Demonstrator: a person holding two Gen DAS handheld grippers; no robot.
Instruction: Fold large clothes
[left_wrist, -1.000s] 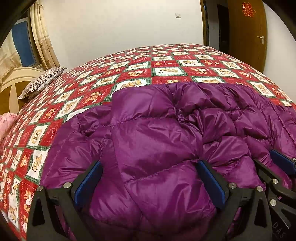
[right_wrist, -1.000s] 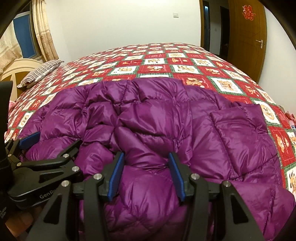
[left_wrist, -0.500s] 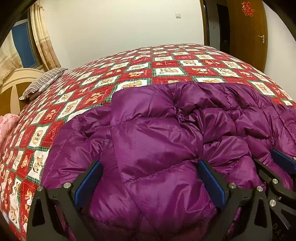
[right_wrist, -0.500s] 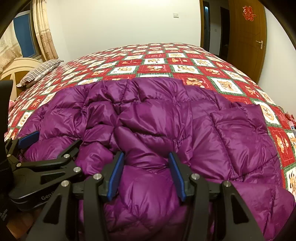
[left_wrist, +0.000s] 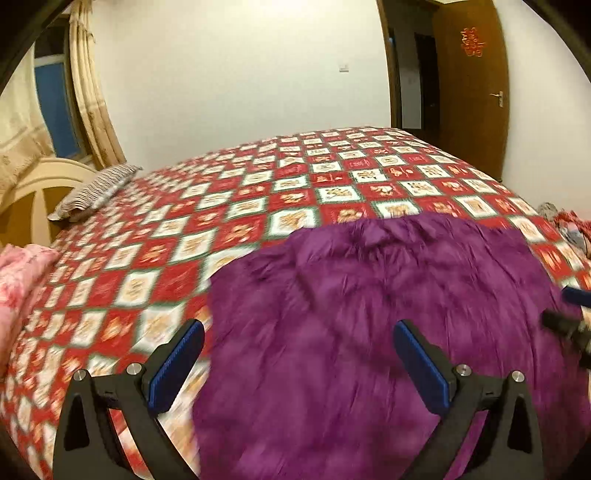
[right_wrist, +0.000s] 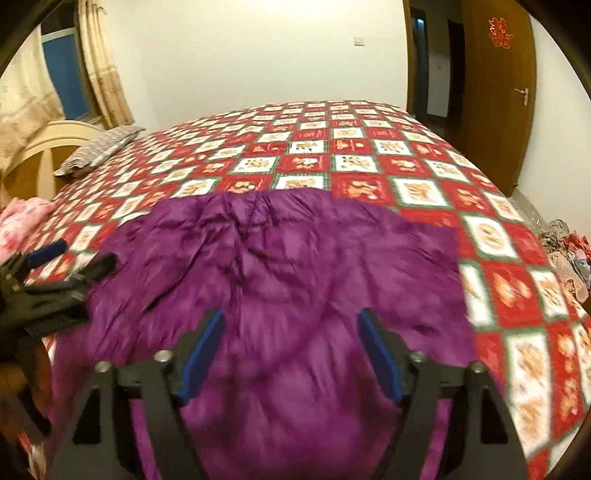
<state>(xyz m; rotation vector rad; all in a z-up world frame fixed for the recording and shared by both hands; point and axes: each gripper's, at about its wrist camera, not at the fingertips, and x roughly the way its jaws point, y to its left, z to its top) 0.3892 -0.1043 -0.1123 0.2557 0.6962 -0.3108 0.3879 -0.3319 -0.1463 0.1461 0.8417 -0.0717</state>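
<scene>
On the red patchwork bedspread (left_wrist: 236, 206), the purple down jacket (left_wrist: 388, 314) lies folded near the front edge. A second ago both grippers sat low in its padding; now the left gripper (left_wrist: 299, 362) hangs above it, jaws wide and empty, and the right gripper (right_wrist: 291, 350) is opening, clear of the fabric.
</scene>
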